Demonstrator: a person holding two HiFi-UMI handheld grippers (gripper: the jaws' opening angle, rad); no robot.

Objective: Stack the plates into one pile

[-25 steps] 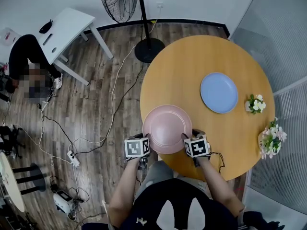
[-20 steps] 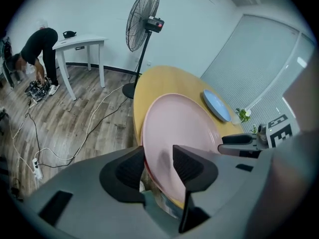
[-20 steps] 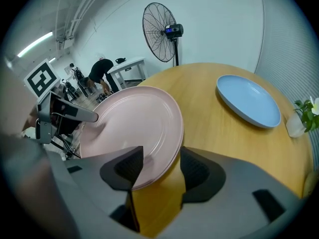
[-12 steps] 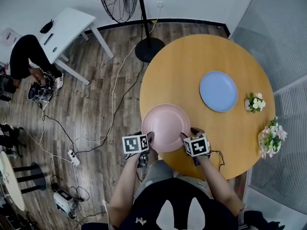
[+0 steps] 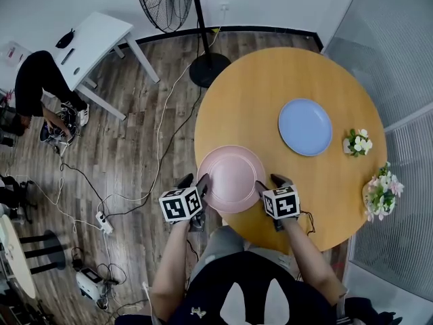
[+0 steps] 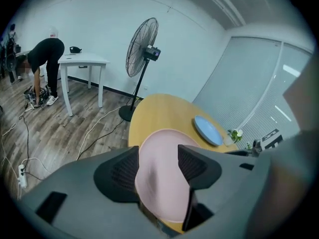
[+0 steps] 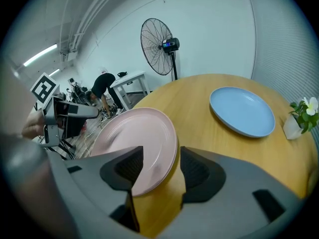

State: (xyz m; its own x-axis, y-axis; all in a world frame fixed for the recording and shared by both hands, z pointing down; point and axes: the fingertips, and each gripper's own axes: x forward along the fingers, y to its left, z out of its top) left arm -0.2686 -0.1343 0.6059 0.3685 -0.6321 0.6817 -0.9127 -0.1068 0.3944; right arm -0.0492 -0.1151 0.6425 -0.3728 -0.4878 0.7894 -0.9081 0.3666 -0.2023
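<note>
A pink plate (image 5: 230, 179) lies at the near-left edge of the round wooden table (image 5: 270, 80). A blue plate (image 5: 305, 126) lies apart from it, farther right. My left gripper (image 5: 194, 183) is at the pink plate's left rim. Its jaws have just been opening and stand wide, with the pink plate (image 6: 164, 138) between them untouched. My right gripper (image 5: 269, 182) is at the right rim, jaws also just opened. The pink plate's (image 7: 134, 133) edge sits in the gap and the pads do not press on it. The blue plate (image 7: 242, 110) lies beyond.
Two small flower vases (image 5: 358, 143) (image 5: 382, 191) stand at the table's right edge. A standing fan (image 5: 196, 19) is behind the table. On the floor to the left are a white desk (image 5: 95, 39), a person bending over (image 5: 37, 73) and cables (image 5: 159, 134).
My left gripper's jaws have opened and it has drawn back to the left and upward from the pink plate's rim. The right gripper rose slightly. The pink plate stays on the table.
</note>
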